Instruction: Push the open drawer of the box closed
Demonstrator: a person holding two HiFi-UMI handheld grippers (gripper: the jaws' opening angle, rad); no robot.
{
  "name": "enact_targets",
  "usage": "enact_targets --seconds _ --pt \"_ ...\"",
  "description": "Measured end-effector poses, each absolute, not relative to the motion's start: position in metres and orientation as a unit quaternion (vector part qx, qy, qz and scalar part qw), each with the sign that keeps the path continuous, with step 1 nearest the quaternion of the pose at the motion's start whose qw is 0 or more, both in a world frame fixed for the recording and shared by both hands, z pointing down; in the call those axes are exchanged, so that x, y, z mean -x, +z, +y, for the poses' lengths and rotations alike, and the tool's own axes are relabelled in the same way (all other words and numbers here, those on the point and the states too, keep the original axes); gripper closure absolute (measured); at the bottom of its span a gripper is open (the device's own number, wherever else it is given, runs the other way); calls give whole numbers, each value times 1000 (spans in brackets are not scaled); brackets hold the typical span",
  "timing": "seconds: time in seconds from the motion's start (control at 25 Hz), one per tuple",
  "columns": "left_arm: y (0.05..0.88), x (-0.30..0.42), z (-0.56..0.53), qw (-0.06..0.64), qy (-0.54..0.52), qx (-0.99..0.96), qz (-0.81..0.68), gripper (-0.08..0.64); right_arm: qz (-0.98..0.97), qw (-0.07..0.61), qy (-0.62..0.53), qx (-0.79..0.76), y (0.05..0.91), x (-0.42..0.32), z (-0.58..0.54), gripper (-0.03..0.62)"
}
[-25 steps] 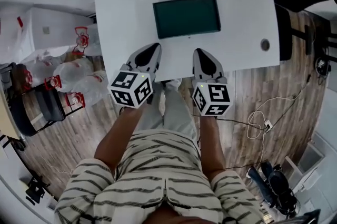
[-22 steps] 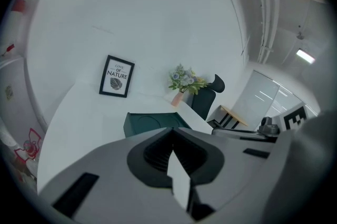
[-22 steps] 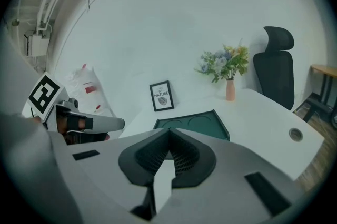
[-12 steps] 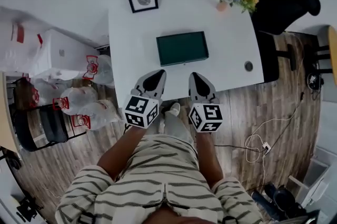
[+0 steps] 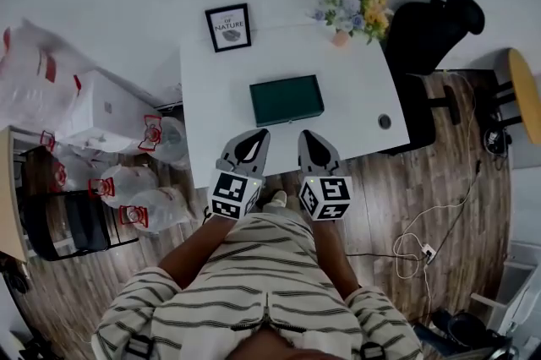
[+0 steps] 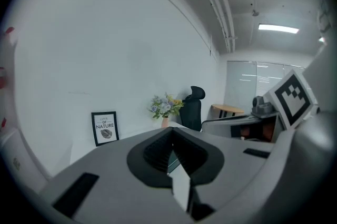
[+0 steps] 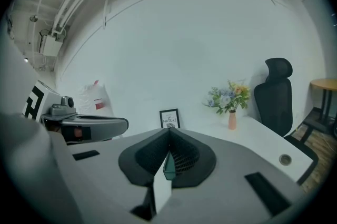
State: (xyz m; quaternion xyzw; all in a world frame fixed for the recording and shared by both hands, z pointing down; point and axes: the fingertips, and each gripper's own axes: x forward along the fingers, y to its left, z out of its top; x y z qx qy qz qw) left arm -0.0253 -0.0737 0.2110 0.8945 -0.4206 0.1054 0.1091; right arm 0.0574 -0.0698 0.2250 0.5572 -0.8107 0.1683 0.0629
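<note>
A flat dark green box (image 5: 286, 100) lies in the middle of the white table (image 5: 355, 88); from above I cannot tell how its drawer stands. Both grippers hover side by side over the table's front edge, pointing at the box and apart from it. The left gripper (image 5: 258, 133) has its jaws closed together on nothing, as the left gripper view (image 6: 171, 131) also shows. The right gripper (image 5: 306, 135) is likewise shut and empty (image 7: 169, 131). A sliver of the green box (image 7: 168, 165) shows through the right jaws' gap.
A framed picture (image 5: 228, 27) and a vase of flowers (image 5: 351, 8) stand at the table's back edge. A black office chair (image 5: 427, 29) is at the right end. Plastic bags and white boxes (image 5: 127, 181) crowd the floor on the left. Cables (image 5: 423, 244) lie at the right.
Both grippers have risen together and stayed shut. The head camera has risen too, so the table and box look smaller and more of the room shows.
</note>
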Motion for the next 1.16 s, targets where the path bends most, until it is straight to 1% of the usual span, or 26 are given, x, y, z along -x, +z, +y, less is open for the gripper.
enact_targets --seconds 0.56,1.16 --pt "193 24 -64 88 76 -900 -419 560 -816 41 129 -563 199 -62 -58 583" --pt "193 26 -75 76 67 -900 -424 560 -821 43 104 -559 196 -60 -69 584"
